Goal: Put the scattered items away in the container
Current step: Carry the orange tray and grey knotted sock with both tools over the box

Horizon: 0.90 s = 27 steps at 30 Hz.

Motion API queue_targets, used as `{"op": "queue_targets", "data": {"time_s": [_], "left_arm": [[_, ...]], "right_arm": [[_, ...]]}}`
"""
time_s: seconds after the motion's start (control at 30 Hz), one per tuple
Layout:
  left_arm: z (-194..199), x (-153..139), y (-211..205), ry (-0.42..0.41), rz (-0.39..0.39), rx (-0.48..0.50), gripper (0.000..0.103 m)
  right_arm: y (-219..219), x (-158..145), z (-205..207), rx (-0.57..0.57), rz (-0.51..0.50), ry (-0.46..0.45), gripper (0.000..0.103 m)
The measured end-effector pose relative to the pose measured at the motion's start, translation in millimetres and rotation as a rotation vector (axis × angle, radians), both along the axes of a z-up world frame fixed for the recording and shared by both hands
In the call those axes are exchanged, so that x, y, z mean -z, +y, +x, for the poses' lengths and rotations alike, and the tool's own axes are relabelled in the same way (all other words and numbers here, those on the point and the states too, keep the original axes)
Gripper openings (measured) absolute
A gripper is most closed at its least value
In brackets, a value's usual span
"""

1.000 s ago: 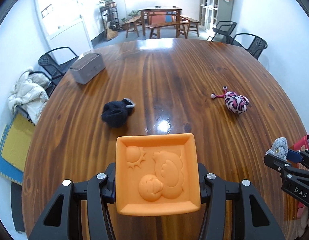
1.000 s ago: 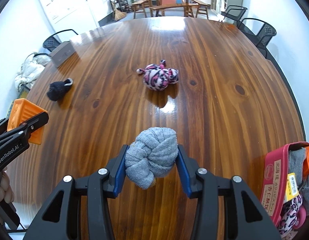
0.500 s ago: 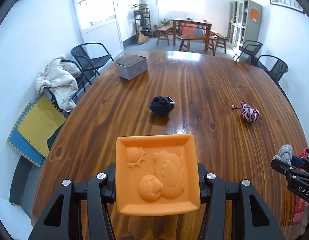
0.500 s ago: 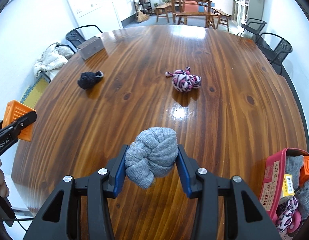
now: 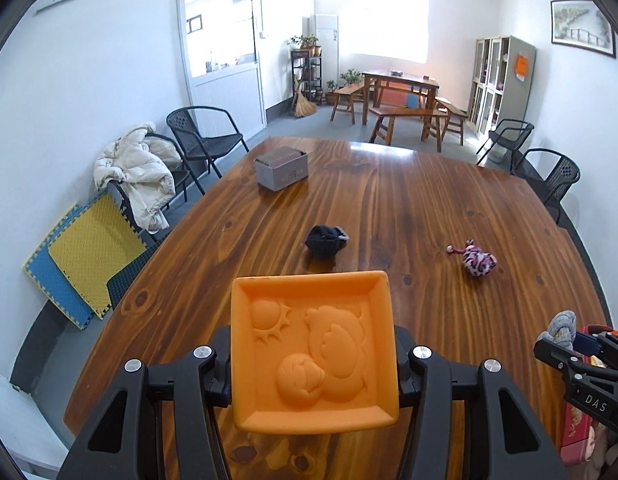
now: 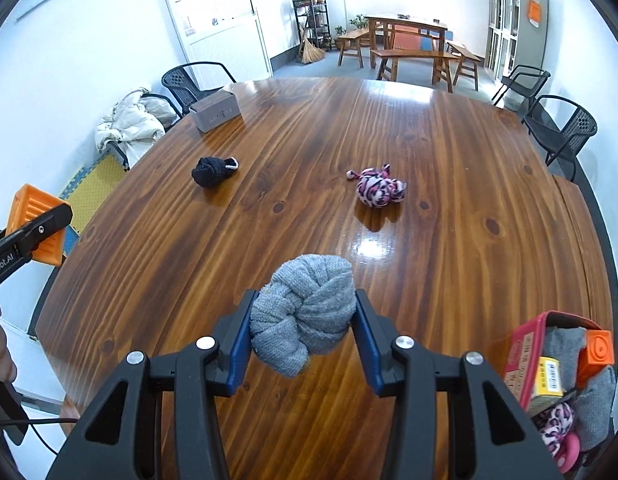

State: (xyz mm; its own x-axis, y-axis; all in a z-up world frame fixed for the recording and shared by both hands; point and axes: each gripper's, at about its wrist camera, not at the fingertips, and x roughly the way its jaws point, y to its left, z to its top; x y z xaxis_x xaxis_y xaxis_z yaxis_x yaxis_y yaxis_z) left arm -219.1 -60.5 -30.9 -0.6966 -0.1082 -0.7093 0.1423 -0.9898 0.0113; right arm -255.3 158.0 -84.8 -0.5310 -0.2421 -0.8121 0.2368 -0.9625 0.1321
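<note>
Left gripper [image 5: 313, 364]: clamps orange tray [image 5: 313, 348], rigid, light, edge-held | Right gripper [image 6: 303, 338]: pinches grey sock ball [image 6: 305, 312] (soft, squashes; grip mid-bulk)

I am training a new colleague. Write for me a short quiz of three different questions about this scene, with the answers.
1. True or false: the left gripper holds an orange square plastic mould.
2. What does the right gripper hold? A) black rolled sock B) grey knotted sock C) pink leopard toy
3. Fill in: the red container stands at the table's near ____ corner in the right wrist view.

Key: 1 true. 2 B, the grey knotted sock; the black rolled sock and pink leopard toy lie on the wooden table. 3 right.
</note>
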Motion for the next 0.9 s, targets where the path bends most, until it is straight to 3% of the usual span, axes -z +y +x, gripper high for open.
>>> {"op": "queue_targets", "data": {"time_s": [0.4,0.9], "left_arm": [[6.8,-18.7,99.1,0.055,0.010,0.139,0.055],[8.6,-8.0,263.2,0.013,0.041,0.486,0.055]], "right_arm": [[87.6,-12.2,32.1,0.092,0.000,0.027,0.050],[212.9,-8.3,79.3,0.311,-0.005,0.015,0.050]]}}
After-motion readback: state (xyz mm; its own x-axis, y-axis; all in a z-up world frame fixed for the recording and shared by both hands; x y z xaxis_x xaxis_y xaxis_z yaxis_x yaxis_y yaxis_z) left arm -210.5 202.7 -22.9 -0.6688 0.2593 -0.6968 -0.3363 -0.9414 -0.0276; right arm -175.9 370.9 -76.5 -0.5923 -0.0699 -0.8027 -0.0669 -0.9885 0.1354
